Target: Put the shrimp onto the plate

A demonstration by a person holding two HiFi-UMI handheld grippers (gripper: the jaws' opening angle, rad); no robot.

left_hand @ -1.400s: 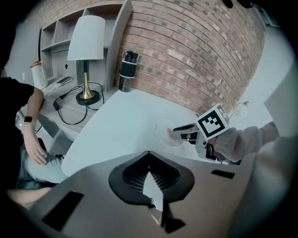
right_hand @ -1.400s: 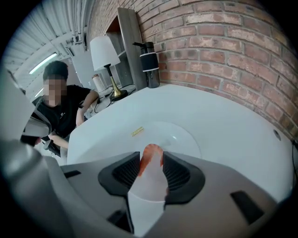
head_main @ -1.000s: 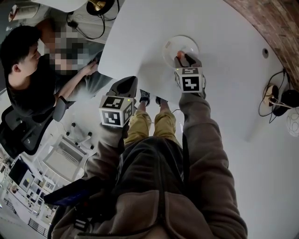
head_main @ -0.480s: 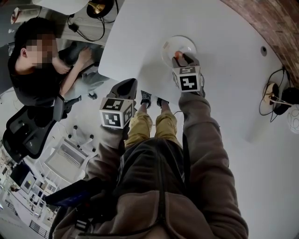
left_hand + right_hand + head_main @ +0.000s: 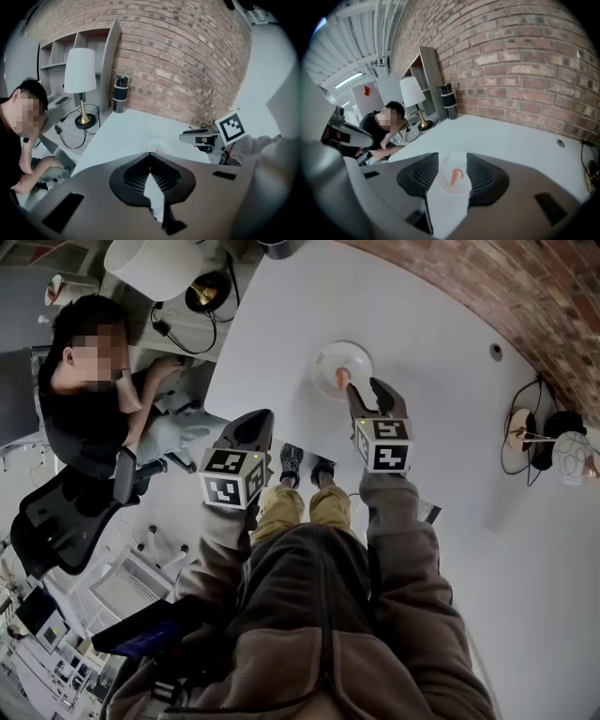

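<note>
Since the earlier frame your right gripper (image 5: 365,395) (image 5: 452,163) lifted clear of the round pale plate (image 5: 325,360) (image 5: 446,188). Its jaws had just been opening, and they stood spread wide with nothing between the pads. The small orange shrimp (image 5: 341,380) (image 5: 455,176), which sat at those jaw tips before, lay on that plate, seen through the gap. Your left gripper (image 5: 255,425) (image 5: 150,158) hung near the edge of the white table (image 5: 441,352), its jaws pressed together at the tips and empty. You had one shrimp, one plate and two grippers. Beyond them were one seated person in black (image 5: 73,423), one white-shaded lamp on a brass base (image 5: 79,71) and one dark cylindrical flask (image 5: 120,93) by the red brick wall (image 5: 187,61).
</note>
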